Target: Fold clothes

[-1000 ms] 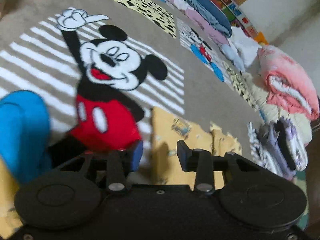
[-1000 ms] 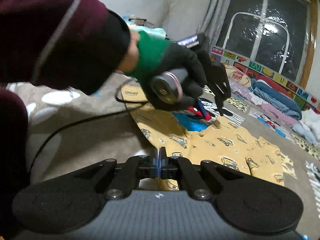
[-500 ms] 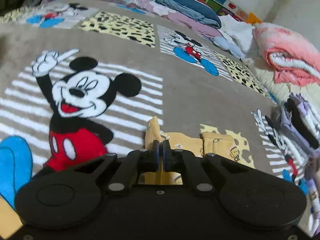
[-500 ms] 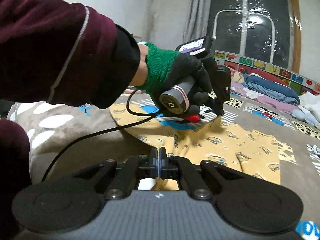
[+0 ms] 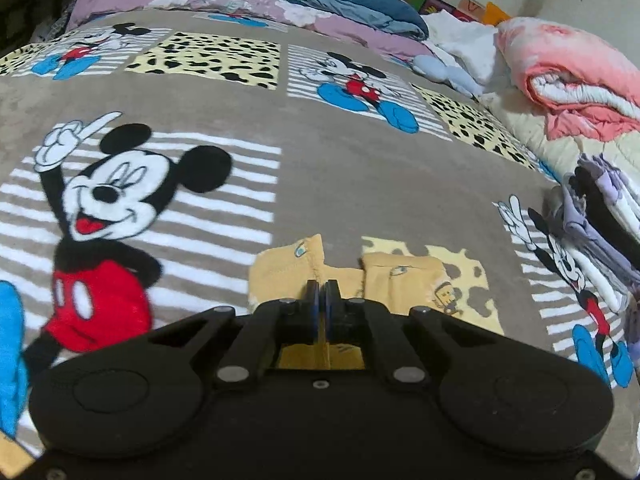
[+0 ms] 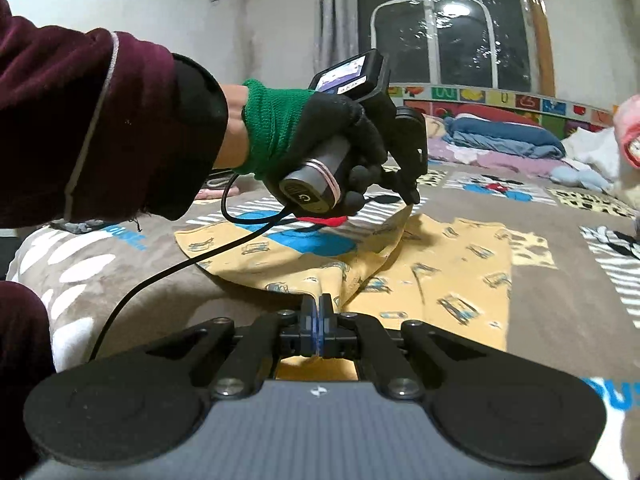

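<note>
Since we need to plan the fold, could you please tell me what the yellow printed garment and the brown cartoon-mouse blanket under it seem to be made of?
Yellow printed garment: looks like thin matte knit cotton; it drapes in soft creases and shows a stitched hem. Brown cartoon-mouse blanket: looks like plush fleece, probably synthetic; its surface is fuzzy, with a short nap.

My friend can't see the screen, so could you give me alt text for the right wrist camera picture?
Black tongs, shut on the near edge of a yellow printed garment, fill the foreground above a cartoon-mouse blanket. Beyond, a gloved hand holds a second gripper pinching the garment's far edge and lifting it.
</note>
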